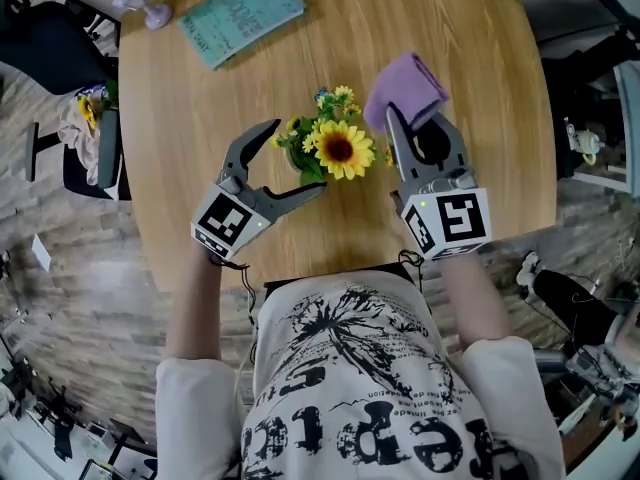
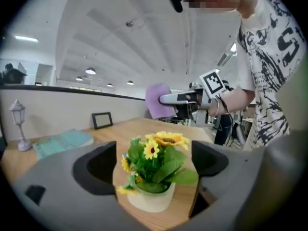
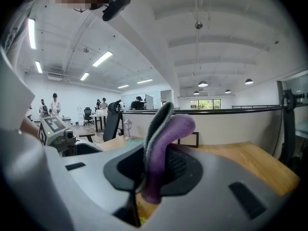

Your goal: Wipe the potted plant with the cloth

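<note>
The potted plant (image 2: 153, 177), yellow sunflowers and green leaves in a pale pot, stands upright between the left gripper's (image 1: 298, 158) wide-apart jaws. The purple cloth (image 3: 161, 148), folded, is pinched in the right gripper's (image 3: 156, 170) jaws and juts out beyond them.

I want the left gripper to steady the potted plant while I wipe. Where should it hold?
Take the white pot, below the leaves, coming in level from the left gripper's side. The pot stands upright, its round wall in line with the open jaws; the leaves would probably just bend.
</note>
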`<state>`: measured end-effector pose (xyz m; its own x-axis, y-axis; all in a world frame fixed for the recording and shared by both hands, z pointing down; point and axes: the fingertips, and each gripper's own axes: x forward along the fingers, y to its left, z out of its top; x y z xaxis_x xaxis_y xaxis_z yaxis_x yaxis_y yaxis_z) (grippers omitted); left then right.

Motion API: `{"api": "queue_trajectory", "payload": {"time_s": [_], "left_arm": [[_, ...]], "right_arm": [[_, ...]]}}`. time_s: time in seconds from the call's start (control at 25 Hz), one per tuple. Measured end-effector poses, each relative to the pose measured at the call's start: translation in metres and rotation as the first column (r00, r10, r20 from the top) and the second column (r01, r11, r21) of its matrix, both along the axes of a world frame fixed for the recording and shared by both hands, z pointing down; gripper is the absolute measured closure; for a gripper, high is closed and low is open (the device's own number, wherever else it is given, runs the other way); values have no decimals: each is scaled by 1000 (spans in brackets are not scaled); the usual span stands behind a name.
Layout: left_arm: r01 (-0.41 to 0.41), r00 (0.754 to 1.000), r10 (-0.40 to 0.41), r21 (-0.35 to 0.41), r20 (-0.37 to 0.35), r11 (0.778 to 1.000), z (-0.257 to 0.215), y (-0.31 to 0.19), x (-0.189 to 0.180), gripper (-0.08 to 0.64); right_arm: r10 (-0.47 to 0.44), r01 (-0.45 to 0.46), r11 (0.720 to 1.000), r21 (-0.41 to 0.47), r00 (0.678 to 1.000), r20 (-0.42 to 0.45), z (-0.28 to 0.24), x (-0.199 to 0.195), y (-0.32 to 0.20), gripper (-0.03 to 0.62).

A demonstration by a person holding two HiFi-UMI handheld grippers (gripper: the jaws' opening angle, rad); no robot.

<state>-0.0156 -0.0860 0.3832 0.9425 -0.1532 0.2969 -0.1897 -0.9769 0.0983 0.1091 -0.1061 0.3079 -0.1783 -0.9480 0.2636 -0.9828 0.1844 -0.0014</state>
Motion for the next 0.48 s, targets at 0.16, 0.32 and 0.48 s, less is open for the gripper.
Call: {"api": "queue_trajectory", "payload": {"time_s": [0.16, 0.32, 0.48], "left_arm": [[99, 992, -92, 73, -88, 992, -45, -6, -8, 152], [245, 962, -229, 100, -148, 964, -82, -16, -25, 346], [364, 925, -346, 100, -159, 926, -103, -25, -44, 504]], "right_arm": [[-19, 20, 1000, 14, 1000, -11, -9, -7, 7, 514], [-58, 61, 997, 44, 996, -71, -24, -14, 13, 515], [-74, 78, 995, 56, 995, -59, -35, -20, 15, 517]]}}
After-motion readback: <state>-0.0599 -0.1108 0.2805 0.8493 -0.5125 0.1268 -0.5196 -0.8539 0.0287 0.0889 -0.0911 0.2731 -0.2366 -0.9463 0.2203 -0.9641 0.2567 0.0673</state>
